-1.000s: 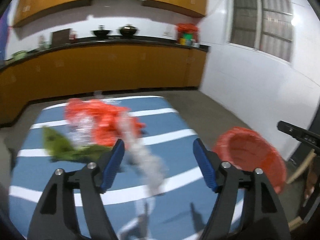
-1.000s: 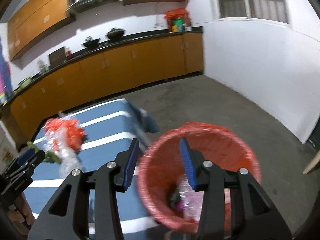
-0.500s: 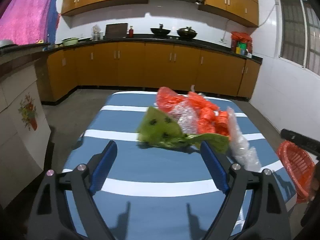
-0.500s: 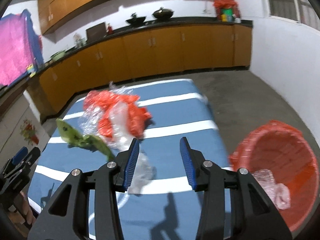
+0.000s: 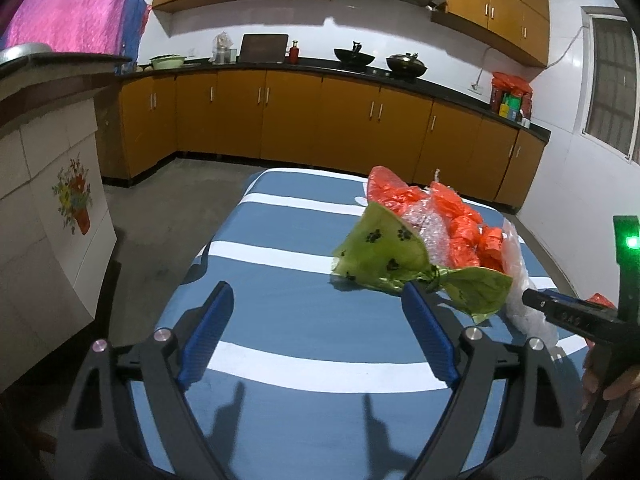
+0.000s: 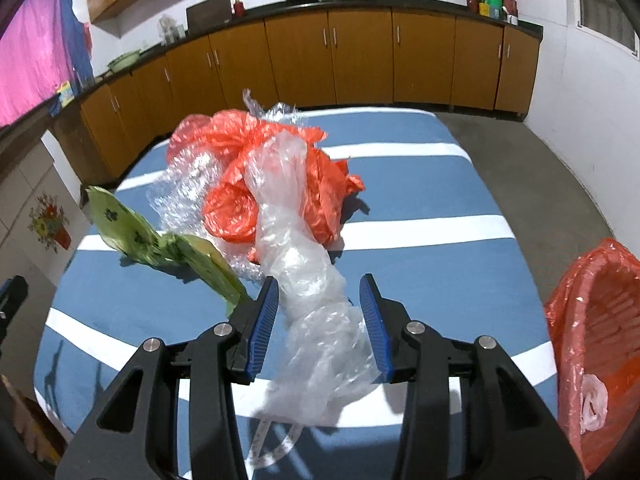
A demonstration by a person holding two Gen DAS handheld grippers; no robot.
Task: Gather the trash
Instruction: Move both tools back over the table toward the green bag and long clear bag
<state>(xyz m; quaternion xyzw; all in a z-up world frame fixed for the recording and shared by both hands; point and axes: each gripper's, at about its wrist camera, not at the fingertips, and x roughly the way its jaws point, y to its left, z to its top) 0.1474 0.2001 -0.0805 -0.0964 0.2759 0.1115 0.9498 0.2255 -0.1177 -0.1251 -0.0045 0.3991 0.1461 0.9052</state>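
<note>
A heap of trash lies on the blue, white-striped table [image 5: 304, 320]. It holds a green paw-print wrapper [image 5: 384, 256], crumpled orange plastic bags [image 5: 460, 220] and bubble wrap [image 6: 184, 184]. A long clear plastic bag [image 6: 304, 264] stretches from the heap toward the front edge. My right gripper [image 6: 319, 292] is down over this bag. Its jaws stand part open with the plastic between the blue pads, and no squeeze shows. My left gripper [image 5: 316, 300] is wide open above bare table, left of and short of the green wrapper, holding nothing.
A red basket [image 6: 592, 320] lined with orange plastic stands off the table's right side, with a clear scrap [image 6: 592, 404] inside. Orange kitchen cabinets [image 5: 320, 120] run along the far wall. A white counter block [image 5: 48, 220] stands left of the table, with bare concrete floor between.
Both grippers swung left from the basket side back over the table. The left jaws widened. The right gripper dropped onto the clear bag, which now lies between its pads.
</note>
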